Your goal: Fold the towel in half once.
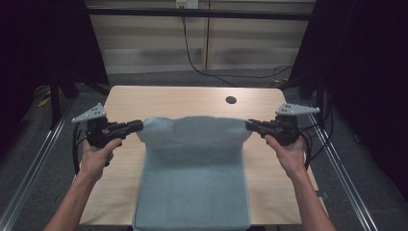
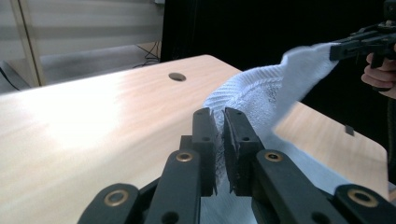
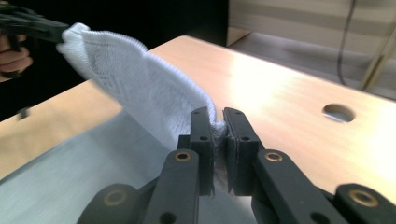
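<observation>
Item: towel (image 1: 192, 168), pale grey-white, lying down the middle of the table (image 1: 144, 98), near end hanging over my edge, far end lifted off the wood.

Left gripper (image 1: 137, 127): jaws pinched narrow on the towel's far left corner. Right gripper (image 1: 251, 126): the same on the far right corner. I hold the far edge stretched between them, sagging a little in the middle.

Step in hand, as I judge it: a fold, far edge being carried over the rest of the cloth. The next move calls for both hands travelling together, keeping the edge taut and level, then laying the corners squarely on the near part.

Views: the high view gives the towel's whole outline and the hole (image 1: 231, 100) in the tabletop. The left gripper view (image 2: 218, 154) and right gripper view (image 3: 218, 154) show the cloth actually nipped between the pads, and its woven texture.
</observation>
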Tool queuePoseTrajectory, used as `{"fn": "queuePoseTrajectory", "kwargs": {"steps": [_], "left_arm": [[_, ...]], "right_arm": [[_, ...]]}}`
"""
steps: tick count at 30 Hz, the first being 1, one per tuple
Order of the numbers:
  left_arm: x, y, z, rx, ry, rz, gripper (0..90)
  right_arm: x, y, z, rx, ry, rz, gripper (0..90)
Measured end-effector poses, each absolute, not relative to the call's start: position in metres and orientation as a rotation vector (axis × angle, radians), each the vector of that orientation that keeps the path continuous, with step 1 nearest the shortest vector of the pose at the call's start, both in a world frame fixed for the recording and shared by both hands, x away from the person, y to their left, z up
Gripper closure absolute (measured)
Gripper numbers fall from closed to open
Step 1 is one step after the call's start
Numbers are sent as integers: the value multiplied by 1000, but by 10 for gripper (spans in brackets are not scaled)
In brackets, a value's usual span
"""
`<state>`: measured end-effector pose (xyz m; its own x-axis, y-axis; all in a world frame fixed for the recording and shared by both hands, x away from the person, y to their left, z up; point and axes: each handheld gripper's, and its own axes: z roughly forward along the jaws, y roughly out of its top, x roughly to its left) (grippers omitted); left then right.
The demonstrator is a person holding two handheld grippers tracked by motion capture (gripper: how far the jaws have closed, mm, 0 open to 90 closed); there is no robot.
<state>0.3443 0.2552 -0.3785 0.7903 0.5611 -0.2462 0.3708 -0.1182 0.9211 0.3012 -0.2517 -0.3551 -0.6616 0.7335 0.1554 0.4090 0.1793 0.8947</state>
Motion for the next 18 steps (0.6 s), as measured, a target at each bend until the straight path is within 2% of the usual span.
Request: {"fn": "queuePoseTrajectory", "kwargs": {"steps": [8,18], "left_arm": [[290,264,-389,1786,708,173,836],[255,255,-460,1962,777,22,835]], "right_arm": [[253,-252,-371,1071,2197,1506,833],[219,-244,-453,1237,2381,1416,833]]}}
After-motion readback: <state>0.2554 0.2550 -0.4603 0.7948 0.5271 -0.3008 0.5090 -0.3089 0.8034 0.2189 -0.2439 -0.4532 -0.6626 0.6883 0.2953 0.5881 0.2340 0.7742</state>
